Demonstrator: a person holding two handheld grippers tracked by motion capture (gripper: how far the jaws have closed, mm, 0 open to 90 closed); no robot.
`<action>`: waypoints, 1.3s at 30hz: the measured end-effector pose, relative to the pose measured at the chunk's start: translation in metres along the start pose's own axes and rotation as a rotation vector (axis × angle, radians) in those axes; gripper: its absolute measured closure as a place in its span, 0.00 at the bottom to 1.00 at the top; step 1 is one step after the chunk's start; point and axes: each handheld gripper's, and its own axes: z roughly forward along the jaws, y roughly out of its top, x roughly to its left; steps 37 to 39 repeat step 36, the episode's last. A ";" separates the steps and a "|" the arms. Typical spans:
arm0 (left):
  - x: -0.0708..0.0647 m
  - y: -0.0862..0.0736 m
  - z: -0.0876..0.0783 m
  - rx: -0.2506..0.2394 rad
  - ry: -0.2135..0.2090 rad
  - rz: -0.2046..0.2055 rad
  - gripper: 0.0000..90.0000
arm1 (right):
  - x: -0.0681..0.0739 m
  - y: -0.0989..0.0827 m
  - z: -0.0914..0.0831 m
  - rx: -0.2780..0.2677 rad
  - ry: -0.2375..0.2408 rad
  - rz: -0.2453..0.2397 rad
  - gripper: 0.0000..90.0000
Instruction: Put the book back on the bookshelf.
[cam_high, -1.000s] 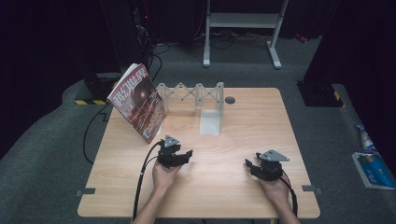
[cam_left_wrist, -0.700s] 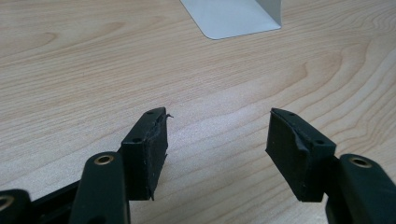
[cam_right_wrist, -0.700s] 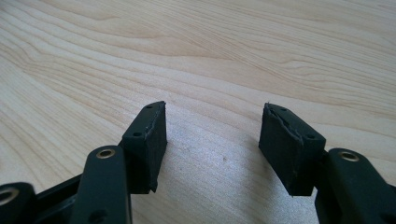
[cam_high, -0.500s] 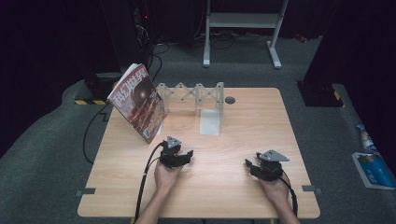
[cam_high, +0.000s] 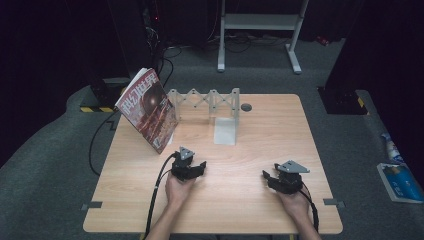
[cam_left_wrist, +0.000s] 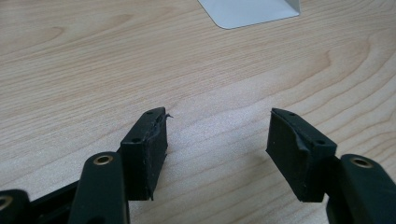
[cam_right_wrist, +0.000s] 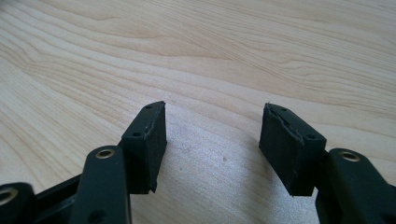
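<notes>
left hand-held gripper (cam_high: 194, 168) open, magazine (cam_high: 148, 108) near

Magazine (cam_high: 148, 109) cover print was too small to read in the high view, and it hid the left end of the rack (cam_high: 205, 99) behind it. In the left gripper view the white plate (cam_left_wrist: 250, 9) was cut off by the top edge. Both forearms ran off the bottom edge of the high view.
</notes>
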 end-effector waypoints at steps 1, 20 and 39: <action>0.000 -0.001 0.000 -0.002 0.002 0.004 0.42 | 0.000 0.000 0.000 0.000 0.000 0.000 0.46; -0.008 -0.008 0.002 -0.035 0.052 0.082 0.38 | 0.000 0.000 0.000 -0.001 0.000 -0.002 0.45; -0.008 -0.009 0.001 -0.036 0.051 0.077 0.39 | 0.000 0.000 0.000 -0.002 0.001 -0.004 0.45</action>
